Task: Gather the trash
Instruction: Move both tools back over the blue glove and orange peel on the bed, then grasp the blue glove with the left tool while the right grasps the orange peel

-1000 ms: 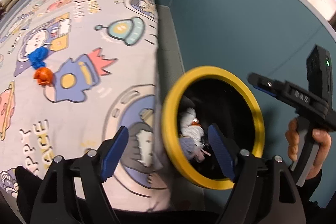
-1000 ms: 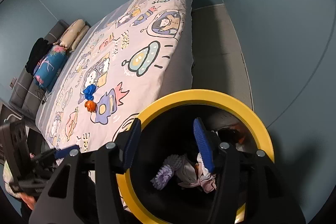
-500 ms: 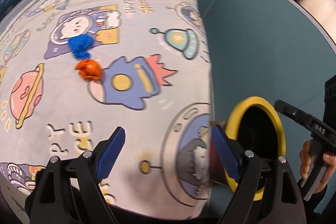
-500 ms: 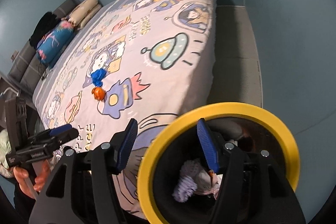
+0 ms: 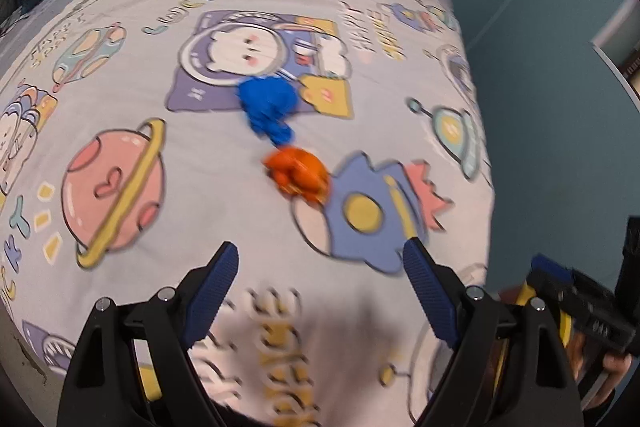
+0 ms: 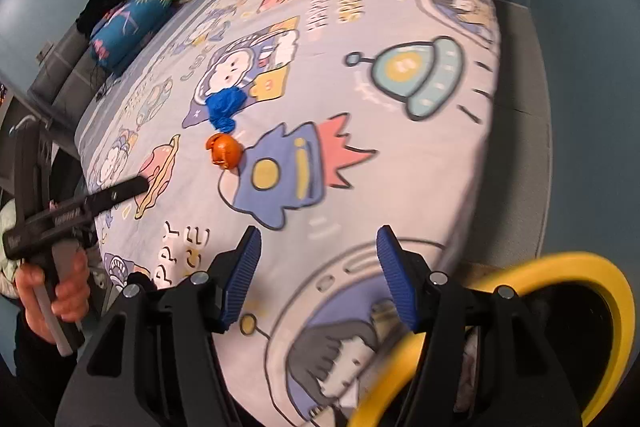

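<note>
Both my tongs are spread and empty: left gripper (image 5: 320,291) out over the bedsheet (image 5: 224,211), right gripper (image 6: 318,275) by the yellow-rimmed bin (image 6: 568,267). Next up, I reckon: the orange wad (image 5: 298,173), blue wad (image 5: 266,107) touching just beyond. A second ago I faced the bin.

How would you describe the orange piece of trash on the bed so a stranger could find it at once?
Start at the bed with the cartoon space-print cover and find the blue rocket drawn near its middle. The orange crumpled wad lies at the rocket's nose. Its only close neighbour is a blue crumpled wad just beyond it.
</note>
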Available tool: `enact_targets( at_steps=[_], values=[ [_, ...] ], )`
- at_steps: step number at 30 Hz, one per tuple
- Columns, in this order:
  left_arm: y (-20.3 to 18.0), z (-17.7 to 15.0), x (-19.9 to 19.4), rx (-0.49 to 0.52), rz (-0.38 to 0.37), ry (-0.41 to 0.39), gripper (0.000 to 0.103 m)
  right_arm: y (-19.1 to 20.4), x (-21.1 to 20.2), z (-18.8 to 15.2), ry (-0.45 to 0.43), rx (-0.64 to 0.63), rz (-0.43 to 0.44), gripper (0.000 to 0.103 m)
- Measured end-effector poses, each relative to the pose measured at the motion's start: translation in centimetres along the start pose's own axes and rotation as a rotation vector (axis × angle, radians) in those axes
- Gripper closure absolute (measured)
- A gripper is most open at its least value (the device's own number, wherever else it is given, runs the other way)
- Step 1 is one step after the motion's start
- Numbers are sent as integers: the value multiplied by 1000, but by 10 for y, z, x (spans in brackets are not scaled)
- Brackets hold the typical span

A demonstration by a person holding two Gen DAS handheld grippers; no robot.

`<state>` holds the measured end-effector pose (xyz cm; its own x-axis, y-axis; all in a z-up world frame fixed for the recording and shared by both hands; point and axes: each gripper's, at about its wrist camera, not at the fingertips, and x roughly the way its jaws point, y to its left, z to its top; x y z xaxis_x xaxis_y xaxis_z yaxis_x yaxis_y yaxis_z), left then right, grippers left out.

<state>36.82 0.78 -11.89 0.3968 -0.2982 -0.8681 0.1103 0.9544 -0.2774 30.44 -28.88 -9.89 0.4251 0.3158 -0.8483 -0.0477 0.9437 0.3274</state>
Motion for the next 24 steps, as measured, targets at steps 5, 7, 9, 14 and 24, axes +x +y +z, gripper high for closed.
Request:
enact_targets(
  at_steps=[5, 7, 9, 14, 24],
  values=[
    [29, 34, 23, -46, 36, 3, 22, 29, 36, 20, 41, -62, 13, 43],
    [38, 44, 32, -64, 41, 12, 22, 40, 49, 27, 54, -86, 23, 43],
    [47, 56, 44, -86, 49, 19, 22, 50, 63, 33, 66, -106, 32, 43],
    [54, 78, 72, -93, 60, 39, 22, 75, 99, 49, 84, -144, 51, 43],
    [65, 105, 114, -100, 50, 73, 22, 104, 159, 68, 119, -165, 37, 43]
  ],
)
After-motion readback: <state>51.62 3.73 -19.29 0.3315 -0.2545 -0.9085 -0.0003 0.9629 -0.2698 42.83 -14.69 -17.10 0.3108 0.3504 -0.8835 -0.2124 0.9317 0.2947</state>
